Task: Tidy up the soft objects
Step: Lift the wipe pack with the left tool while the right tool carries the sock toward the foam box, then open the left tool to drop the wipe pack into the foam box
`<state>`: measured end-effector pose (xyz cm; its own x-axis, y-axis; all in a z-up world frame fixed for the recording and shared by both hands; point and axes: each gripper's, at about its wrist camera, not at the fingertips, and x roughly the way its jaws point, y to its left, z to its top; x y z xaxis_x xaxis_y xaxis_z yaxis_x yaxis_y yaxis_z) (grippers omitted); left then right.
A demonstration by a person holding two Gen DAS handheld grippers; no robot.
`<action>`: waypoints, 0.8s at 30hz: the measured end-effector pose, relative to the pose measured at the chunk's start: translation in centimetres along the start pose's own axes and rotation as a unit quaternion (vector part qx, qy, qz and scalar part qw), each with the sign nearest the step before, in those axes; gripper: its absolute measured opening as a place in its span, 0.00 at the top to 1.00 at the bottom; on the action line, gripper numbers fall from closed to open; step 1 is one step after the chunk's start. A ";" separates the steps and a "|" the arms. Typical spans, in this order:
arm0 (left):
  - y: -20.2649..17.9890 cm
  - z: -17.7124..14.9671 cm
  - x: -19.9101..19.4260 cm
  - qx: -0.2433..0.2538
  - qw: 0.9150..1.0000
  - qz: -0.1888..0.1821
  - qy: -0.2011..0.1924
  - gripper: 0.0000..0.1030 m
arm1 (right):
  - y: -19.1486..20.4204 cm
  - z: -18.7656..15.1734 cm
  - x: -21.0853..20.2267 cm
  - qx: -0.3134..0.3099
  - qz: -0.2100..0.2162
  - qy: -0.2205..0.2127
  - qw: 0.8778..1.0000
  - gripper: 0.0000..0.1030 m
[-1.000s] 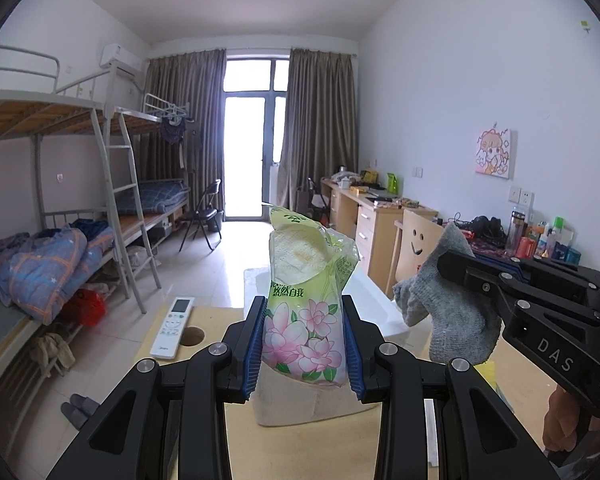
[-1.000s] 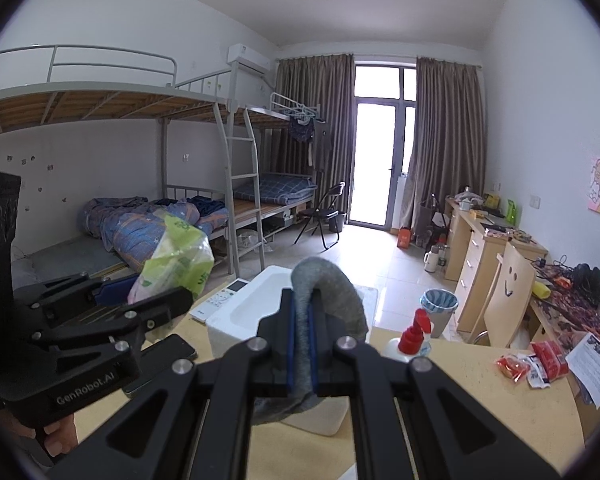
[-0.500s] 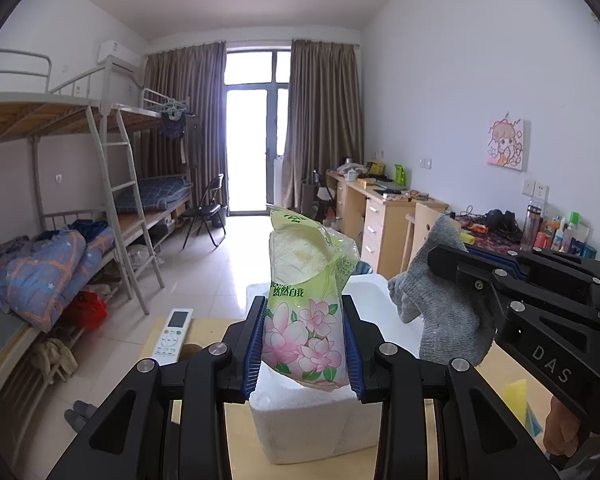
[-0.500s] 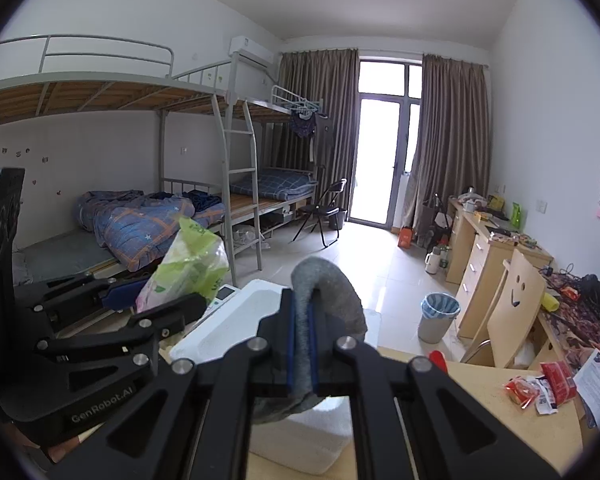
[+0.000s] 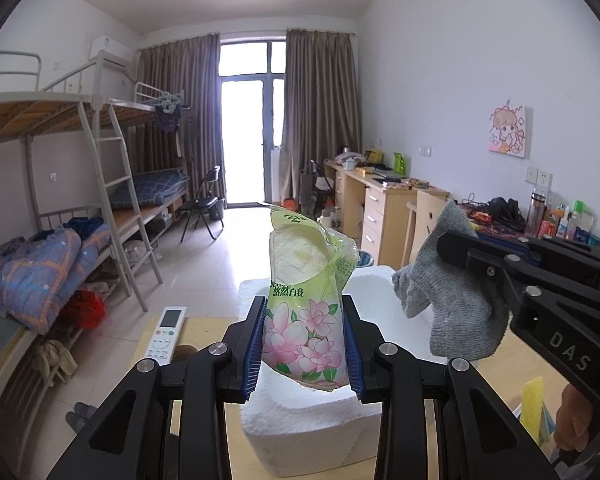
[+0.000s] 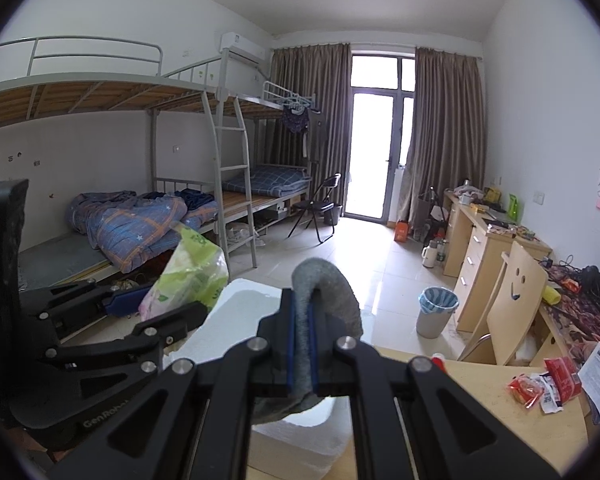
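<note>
A blocky white foam box [image 5: 300,432] with a grainy surface sits on the wooden table [image 5: 496,368]; its inside is hidden. Above it, the left gripper [image 5: 305,344] clamps a crinkly, flower-printed plastic tissue pack [image 5: 304,320], and the right gripper [image 6: 302,350] pinches a limp grey knit sock [image 6: 332,292].

Foam box [image 5: 312,432] on table [image 6: 500,408]; tissue pack [image 5: 306,320] above box, sock [image 5: 452,312] right; remote [image 5: 166,332] left.
</note>
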<state>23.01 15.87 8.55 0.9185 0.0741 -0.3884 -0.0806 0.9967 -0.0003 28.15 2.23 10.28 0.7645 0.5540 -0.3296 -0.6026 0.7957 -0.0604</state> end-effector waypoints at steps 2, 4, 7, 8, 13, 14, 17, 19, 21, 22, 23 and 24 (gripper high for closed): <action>0.0 0.2 0.3 0.000 1.000 -0.007 0.002 0.64 | -0.3 0.1 -0.4 -0.001 -0.008 -0.002 1.000 0.92; -0.6 0.4 0.7 0.002 1.000 -0.014 0.003 0.64 | -0.7 0.2 -0.5 0.001 -0.014 -0.003 1.000 0.92; -1.2 0.4 1.1 0.006 1.000 -0.027 0.006 0.64 | -1.2 0.3 -0.9 0.003 -0.023 -0.004 1.000 0.92; -1.4 0.4 1.2 0.007 0.999 -0.032 0.007 0.64 | -1.4 0.2 -1.0 0.004 -0.028 -0.004 1.000 0.92; -1.6 0.6 1.7 0.008 0.999 -0.034 0.009 0.64 | -1.8 0.2 -0.8 0.011 -0.034 -0.001 0.999 0.92; -1.5 0.6 1.8 0.008 0.999 -0.034 0.011 0.64 | -1.7 0.2 -0.7 0.011 -0.034 -0.001 0.999 0.92; -1.3 0.8 2.3 0.005 0.999 -0.032 0.013 0.64 | -1.7 0.2 -0.6 0.010 -0.033 -0.001 0.999 0.92; -1.2 0.7 2.7 0.005 0.999 -0.029 0.017 0.64 | -1.7 0.1 -0.5 0.011 -0.034 0.002 0.999 0.92; -1.2 0.7 3.2 0.005 0.999 -0.031 0.023 0.64 | -1.8 0.0 -0.4 0.015 -0.034 0.004 0.999 0.92; -1.3 0.7 3.5 0.005 0.999 -0.029 0.024 0.64 | -1.8 0.1 -0.4 0.016 -0.034 0.004 0.999 0.92; -1.4 0.7 3.7 0.008 0.999 -0.028 0.025 0.63 | -2.0 0.0 -0.4 0.016 -0.034 0.003 0.999 0.92; -1.5 0.7 3.9 0.011 0.999 -0.027 0.026 0.61 | -2.0 0.0 -0.4 0.016 -0.034 0.003 0.999 0.92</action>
<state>26.94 14.66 7.68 0.8996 0.0181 -0.4362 -0.0219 0.9998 -0.0037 29.03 0.41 10.58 0.8018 0.4974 -0.3311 -0.5422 0.8385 -0.0535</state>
